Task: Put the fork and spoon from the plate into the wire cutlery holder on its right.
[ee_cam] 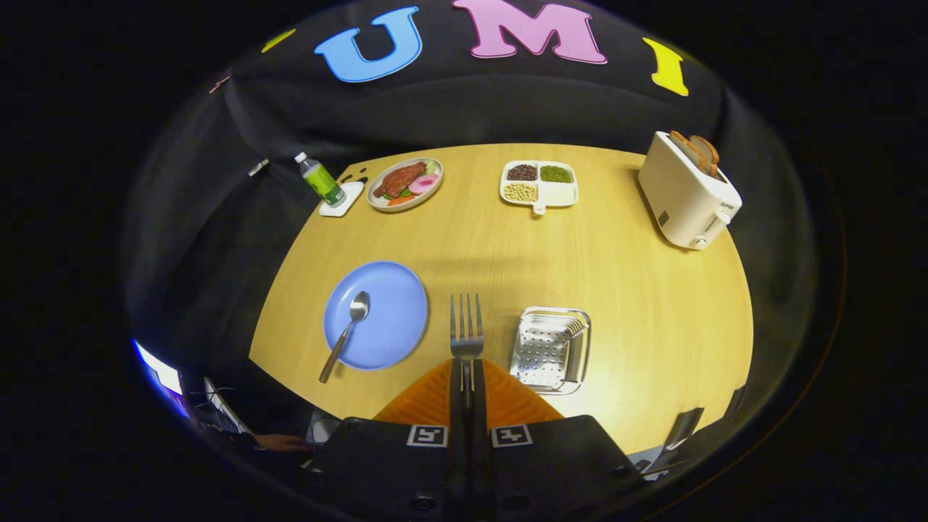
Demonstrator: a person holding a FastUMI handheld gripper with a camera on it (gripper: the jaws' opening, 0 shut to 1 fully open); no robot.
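My gripper (466, 373) is shut on the fork (465, 326), whose tines point straight ahead beyond the fingertips, held above the table between the plate and the holder. The blue plate (391, 304) lies to the left of the fingers, and the spoon (346, 333) rests across it with its handle hanging over the near rim. The metal cutlery holder (551, 348) sits just to the right of the fingers with nothing visible in it.
On the wooden table (652, 304), a white toaster (689, 192) with bread stands at the far right. A divided dish of beans (540, 185), a plate of food (404, 183) and a bottle (320, 180) on a coaster line the far edge.
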